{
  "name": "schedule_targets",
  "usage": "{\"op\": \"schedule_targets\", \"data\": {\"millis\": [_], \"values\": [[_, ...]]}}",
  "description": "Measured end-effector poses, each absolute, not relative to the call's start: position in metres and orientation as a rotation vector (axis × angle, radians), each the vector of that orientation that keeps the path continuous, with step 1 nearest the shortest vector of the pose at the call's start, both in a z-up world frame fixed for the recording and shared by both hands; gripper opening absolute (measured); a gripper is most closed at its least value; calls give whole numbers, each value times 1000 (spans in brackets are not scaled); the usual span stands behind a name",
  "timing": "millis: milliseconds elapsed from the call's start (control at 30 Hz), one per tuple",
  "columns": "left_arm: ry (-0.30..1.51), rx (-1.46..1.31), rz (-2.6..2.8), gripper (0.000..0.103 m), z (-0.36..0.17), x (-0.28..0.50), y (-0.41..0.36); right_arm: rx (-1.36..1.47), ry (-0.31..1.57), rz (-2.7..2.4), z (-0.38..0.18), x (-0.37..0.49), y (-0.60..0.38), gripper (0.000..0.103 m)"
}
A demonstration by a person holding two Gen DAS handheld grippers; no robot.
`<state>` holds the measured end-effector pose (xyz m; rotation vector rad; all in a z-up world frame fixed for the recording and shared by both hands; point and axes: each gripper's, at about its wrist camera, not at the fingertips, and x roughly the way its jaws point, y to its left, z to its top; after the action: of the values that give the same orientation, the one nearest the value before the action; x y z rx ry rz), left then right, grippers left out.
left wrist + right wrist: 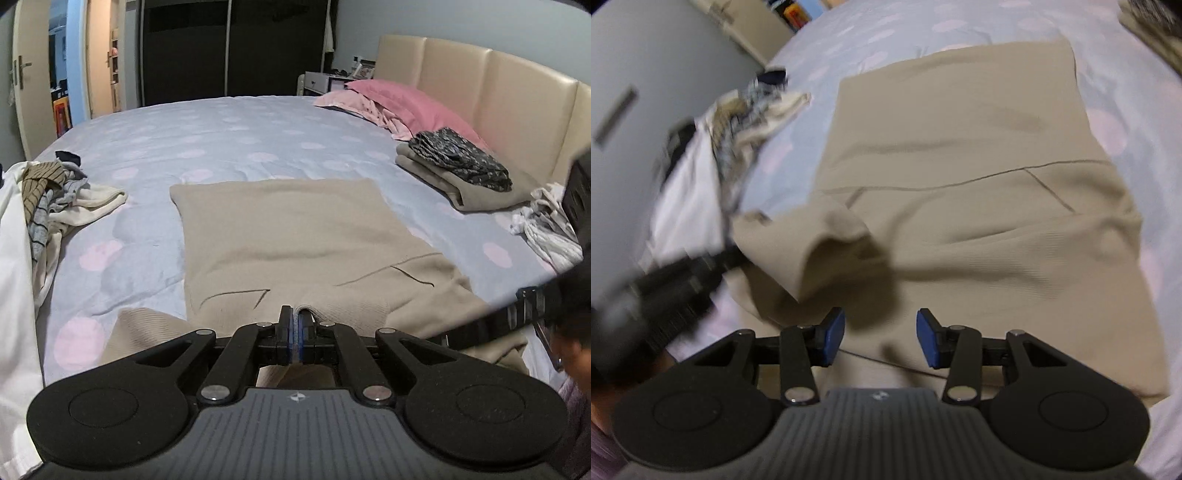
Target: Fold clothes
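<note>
Left tool (296,325) pinching beige garment (288,229); unfolded pile (55,195) leftward.

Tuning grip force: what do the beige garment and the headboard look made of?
Beige garment: soft matte knit, likely cotton fleece; ribbed texture near the left gripper, which is shut on it. Headboard: cream padded panels with a slight sheen, probably leather or faux leather.

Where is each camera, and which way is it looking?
Left wrist: sits on the left tool, shut on the beige garment, facing across the bed to the headboard.
Right wrist: sits on the open right tool, tilted down over that garment.
Shared: garment, bed, unfolded pile.
</note>
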<state>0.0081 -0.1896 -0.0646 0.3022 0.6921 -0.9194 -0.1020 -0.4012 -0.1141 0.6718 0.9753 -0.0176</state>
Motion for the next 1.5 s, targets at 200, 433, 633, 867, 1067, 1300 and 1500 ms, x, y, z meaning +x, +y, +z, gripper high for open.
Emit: {"op": "schedule_targets", "data": {"millis": [200, 433, 633, 867, 1067, 1300, 1500], "values": [[669, 575, -924, 1, -88, -20, -211, 823, 972, -42, -119, -97, -410, 50], [566, 1001, -923, 1, -135, -58, -222, 845, 1050, -64, -137, -86, -402, 51], [549, 1066, -926, 1, -145, -62, -221, 799, 1076, -88, -149, -75, -393, 50], [308, 1201, -964, 21, -147, -87, -211, 749, 1019, -94, -155, -58, -391, 42], [121, 1376, -1002, 23, -169, -112, -202, 748, 995, -77, -144, -57, -392, 3], [131, 1164, -1021, 1, -139, -107, -216, 774, 898, -124, -118, -64, -406, 10], [537, 349, -1053, 1, -71, -40, -208, 849, 826, -232, -107, -76, -438, 15]]}}
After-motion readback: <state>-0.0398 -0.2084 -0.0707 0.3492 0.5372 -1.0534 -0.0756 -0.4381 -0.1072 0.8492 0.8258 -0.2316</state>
